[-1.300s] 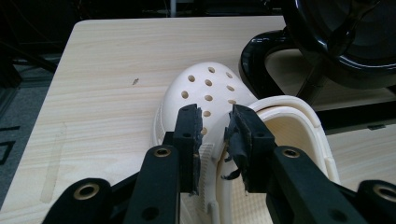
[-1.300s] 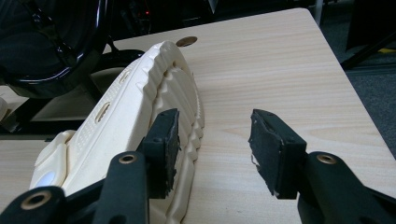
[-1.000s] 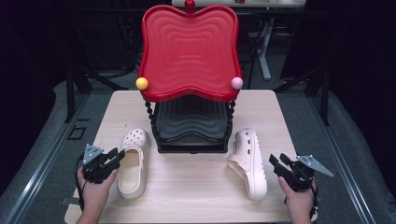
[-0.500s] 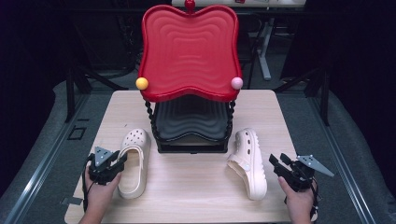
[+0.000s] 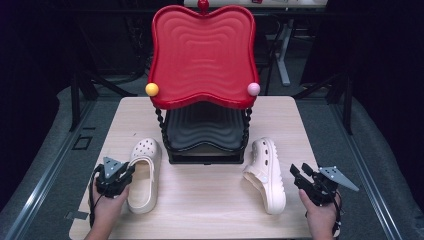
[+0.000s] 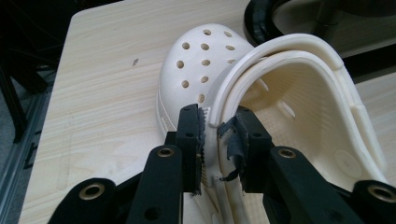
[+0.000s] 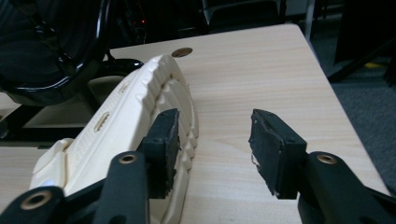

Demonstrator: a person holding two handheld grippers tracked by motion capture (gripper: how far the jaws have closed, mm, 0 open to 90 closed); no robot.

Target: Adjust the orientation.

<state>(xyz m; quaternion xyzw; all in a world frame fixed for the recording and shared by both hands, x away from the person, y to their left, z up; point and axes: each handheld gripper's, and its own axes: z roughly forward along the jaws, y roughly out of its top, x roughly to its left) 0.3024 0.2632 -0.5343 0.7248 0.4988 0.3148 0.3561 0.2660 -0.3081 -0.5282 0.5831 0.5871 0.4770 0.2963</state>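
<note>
So we're right at the grab stage. Nearest to us, our left hand-held gripper (image 6: 217,140) has just been closing its jaws and now has the side wall of the left clog (image 5: 143,172) between the pads; in the left gripper view they look like they're pinching that rim by the heel strap, though we can't swear the squeeze is firm yet. That shoe sits upright on the table (image 5: 210,210), left of the rack.

Our right hand-held gripper (image 7: 212,142) is spread, jaws having eased in a touch, with nothing between them. One jaw sits just beside the sole of the right clog (image 5: 266,172), which lies tipped on its side with the tread facing our right hand. So that one's not picked up.

Our guess is both shoes end up on the rack, and neither is there. Basically everything's left to do.

Further back, the two-tier rack: a black lower tray (image 5: 205,131), a big red wavy top tray (image 5: 202,55), a yellow knob (image 5: 152,89) and a pink knob (image 5: 253,89) at its front corners.

The table is light wood-grain, otherwise bare. Beyond it there's grey floor, dark surroundings and some metal stand legs.
</note>
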